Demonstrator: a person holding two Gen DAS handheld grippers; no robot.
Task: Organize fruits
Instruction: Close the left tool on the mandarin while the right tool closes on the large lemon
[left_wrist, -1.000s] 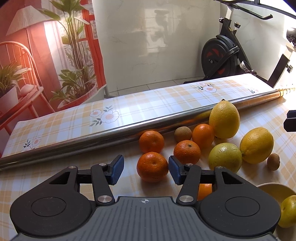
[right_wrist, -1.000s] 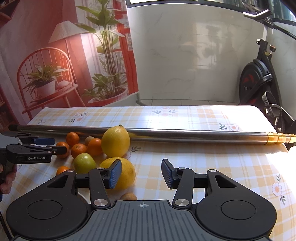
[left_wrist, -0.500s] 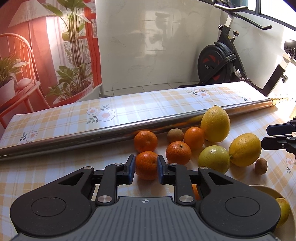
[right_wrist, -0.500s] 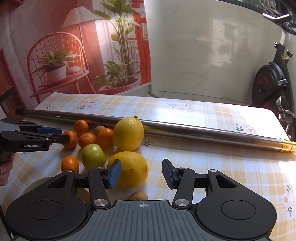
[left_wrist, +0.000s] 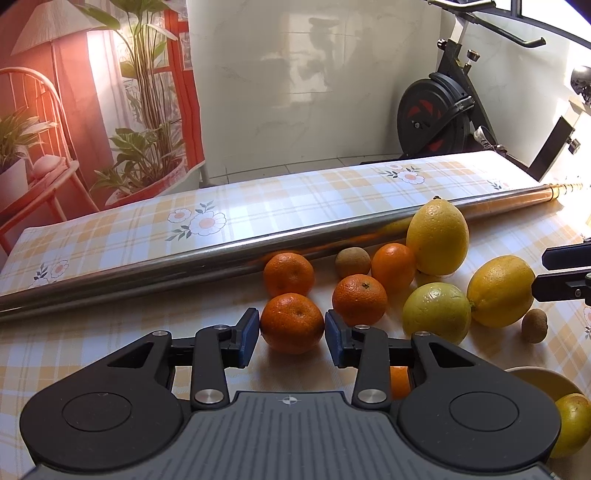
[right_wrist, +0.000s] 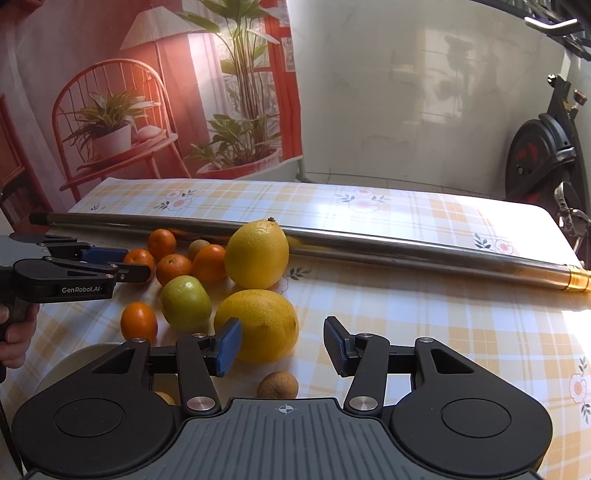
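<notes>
A home: exercise bike (left_wrist: 443, 114) beside checked tablecloth (left_wrist: 295, 195)

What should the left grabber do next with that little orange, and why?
Probably lift it. The left gripper has its blue pads against both sides of the mandarin, and the plate waits nearby at the right.

Both views are brightly daylit from the right of the long polished steel tube (left_wrist: 258, 254), which carries reflections. The checked floral worktop (right_wrist: 576, 325) is washed out there. Straight lines are bowed by fisheye distortion; focus stays sharp.
</notes>
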